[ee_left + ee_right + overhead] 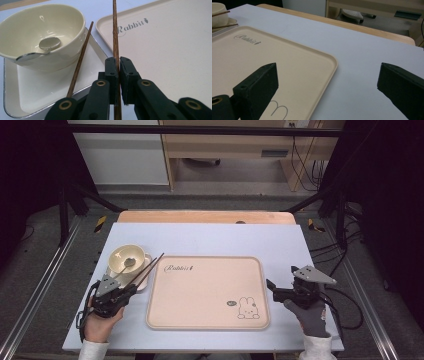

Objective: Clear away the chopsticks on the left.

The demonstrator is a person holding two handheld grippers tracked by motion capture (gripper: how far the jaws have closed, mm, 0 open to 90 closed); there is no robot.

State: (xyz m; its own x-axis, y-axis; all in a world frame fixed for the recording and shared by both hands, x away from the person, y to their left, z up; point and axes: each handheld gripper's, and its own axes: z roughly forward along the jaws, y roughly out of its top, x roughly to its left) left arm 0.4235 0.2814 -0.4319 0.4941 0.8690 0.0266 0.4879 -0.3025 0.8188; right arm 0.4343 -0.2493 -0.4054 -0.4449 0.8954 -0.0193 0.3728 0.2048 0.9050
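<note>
High view: the table with a beige tray [207, 292] at its centre, a bowl [127, 258] on a square plate [145, 282] to the tray's left, and one gripper on each side. The left gripper [131, 291] sits just beside the plate's near corner and is clamped on one chopstick [145, 271]. The right gripper [270, 285] waits off the tray's right edge, pointing towards it.

Left gripper view: the jaws are closed on the held chopstick [116, 37] low on its length, so most of the stick runs forward over the gap between plate [37, 100] and tray [170, 50]. A grip near the butt end probably leaves the stick free to swing. The second chopstick [80, 60] is not gripped; it lies slanted across the plate's rim, its far end beside the bowl [45, 30]. A spoon [43, 48] rests inside the bowl, handle over the near wall (it plays no part in this grip).

Right gripper view: the jaws stand wide apart and hold nothing, with the tray's corner [329, 65] and the bare tabletop [362, 55] between them. This gripper appears to be kept clear while the left one works. The chopstick tips [222, 18] show at the far upper left.

Judgement: the step in hand seems to be picking up the chopsticks one at a time, perhaps for the tray.
</note>
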